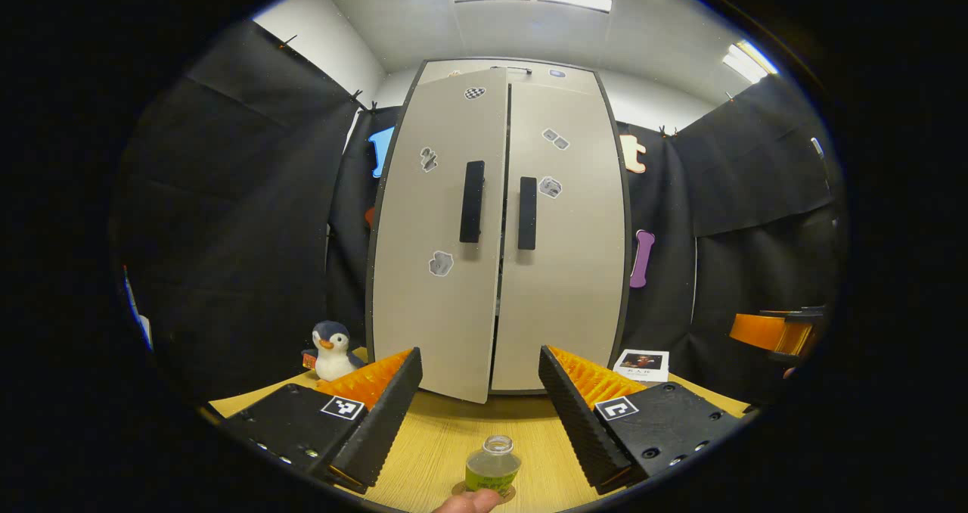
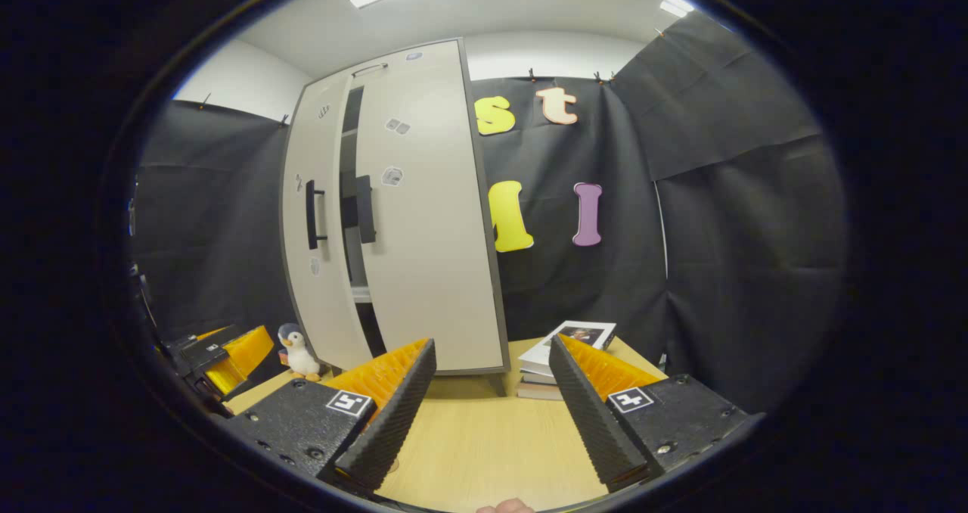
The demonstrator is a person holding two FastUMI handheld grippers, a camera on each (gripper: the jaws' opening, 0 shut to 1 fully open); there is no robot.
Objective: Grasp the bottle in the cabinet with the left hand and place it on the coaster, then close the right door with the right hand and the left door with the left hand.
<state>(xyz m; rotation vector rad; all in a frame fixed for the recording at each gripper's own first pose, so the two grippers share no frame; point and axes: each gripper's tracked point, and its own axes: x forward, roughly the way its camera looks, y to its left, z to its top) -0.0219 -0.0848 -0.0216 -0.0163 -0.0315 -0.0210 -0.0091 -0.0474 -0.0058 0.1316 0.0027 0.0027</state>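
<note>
Standing on its coaster (image 1: 484,492) at the table's (image 1: 446,437) near edge, the bottle (image 1: 492,464) is partly cut off; both grippers (image 1: 480,422) (image 2: 491,415) are spread empty, left door (image 1: 442,233) slightly ajar.

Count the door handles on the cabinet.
2. The left door's handle sits near that door's inner edge; the right door's handle sits just across the gap, slightly lower in the left gripper view. Both are dark vertical bars. No others visible.
</note>
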